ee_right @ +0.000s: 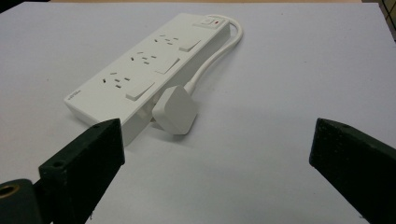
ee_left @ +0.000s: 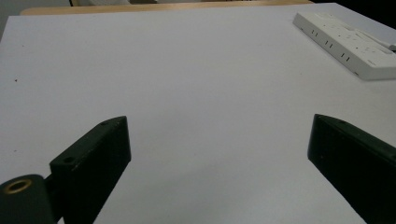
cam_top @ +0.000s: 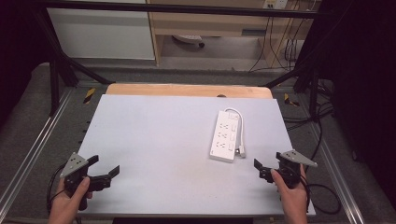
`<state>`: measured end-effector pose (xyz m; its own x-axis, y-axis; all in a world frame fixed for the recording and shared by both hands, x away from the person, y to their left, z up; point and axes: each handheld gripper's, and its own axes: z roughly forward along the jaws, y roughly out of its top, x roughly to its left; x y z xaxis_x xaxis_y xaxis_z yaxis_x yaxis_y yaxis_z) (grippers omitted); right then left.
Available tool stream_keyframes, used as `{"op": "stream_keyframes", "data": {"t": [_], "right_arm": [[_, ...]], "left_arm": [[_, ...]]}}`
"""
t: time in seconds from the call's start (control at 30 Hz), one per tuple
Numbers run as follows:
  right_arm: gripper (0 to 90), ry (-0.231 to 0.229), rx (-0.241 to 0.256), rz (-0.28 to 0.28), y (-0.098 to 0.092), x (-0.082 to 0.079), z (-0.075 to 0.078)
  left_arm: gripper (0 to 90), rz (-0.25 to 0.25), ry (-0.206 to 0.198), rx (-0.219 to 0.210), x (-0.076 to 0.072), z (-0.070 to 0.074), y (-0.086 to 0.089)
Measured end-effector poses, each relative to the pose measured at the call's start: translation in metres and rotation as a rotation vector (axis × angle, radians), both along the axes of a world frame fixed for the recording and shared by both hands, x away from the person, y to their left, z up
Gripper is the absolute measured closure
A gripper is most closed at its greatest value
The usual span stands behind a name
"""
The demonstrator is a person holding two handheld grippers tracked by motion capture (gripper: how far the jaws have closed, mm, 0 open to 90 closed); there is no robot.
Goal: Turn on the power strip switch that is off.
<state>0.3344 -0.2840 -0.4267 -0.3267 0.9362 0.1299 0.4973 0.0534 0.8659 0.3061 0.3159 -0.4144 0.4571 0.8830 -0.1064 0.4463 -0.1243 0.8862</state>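
Observation:
A white power strip (cam_top: 225,136) lies on the pale table mat (cam_top: 159,135), right of centre, its long side running away from me. Its white cable (cam_top: 239,116) loops round the far end and back along the right side to a white plug (cam_top: 241,150) lying on the mat. My right gripper (cam_top: 267,161) is open near the front right edge, a little short of the strip (ee_right: 144,74) and plug (ee_right: 174,109), with nothing between its jaws. At the front left my left gripper (cam_top: 106,165) is open over bare mat, and the strip (ee_left: 348,44) is far off to its right.
The mat lies on a wooden table whose edge (cam_top: 187,90) shows at the back. Black frame legs (cam_top: 56,79) stand at both rear corners. Loose cables (cam_top: 322,186) trail on the floor at the right. A wooden cabinet (cam_top: 210,28) stands beyond the table.

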Motion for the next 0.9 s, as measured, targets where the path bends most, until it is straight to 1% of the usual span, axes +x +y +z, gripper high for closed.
{"op": "stream_keyframes", "data": {"t": [0.03, 0.1, 0.3, 0.33, 0.47, 0.5, 0.6, 0.67, 0.9], "right_arm": [[3.6, 0.003, 0.003, 0.001, 0.001, 0.0, 0.001], [3.6, -0.005, 0.021, 0.001, 0.001, -0.001, 0.002], [3.8, -0.021, 0.017, -0.001, 0.003, 0.0, 0.011], [4.4, -0.021, 0.022, -0.001, 0.004, 0.002, 0.015], [5.0, -0.019, 0.026, 0.006, 0.005, 0.004, 0.019], [4.9, -0.01, 0.029, 0.012, 0.007, 0.006, 0.021], [4.6, -0.002, 0.034, 0.024, 0.008, 0.007, 0.022], [4.4, -0.001, 0.028, 0.03, 0.009, 0.008, 0.022], [4.0, -0.003, 0.042, 0.039, 0.008, 0.011, 0.029]], "left_arm": [[6.1, 0.002, 0.002, 0.002, -0.001, 0.0, -0.001], [6.1, 0.001, 0.006, 0.004, -0.001, -0.001, -0.001], [6.1, 0.0, 0.007, 0.004, 0.0, -0.001, -0.001], [6.1, -0.001, 0.006, 0.003, 0.0, -0.001, -0.001], [6.1, 0.001, 0.007, 0.003, 0.0, -0.001, -0.001], [6.1, 0.0, 0.008, 0.004, 0.0, -0.001, -0.001], [6.1, -0.003, 0.006, 0.003, 0.0, -0.001, -0.001], [6.1, 0.0, 0.007, 0.004, 0.0, -0.001, -0.001], [6.1, -0.003, 0.012, 0.004, 0.0, -0.001, -0.001]]}}
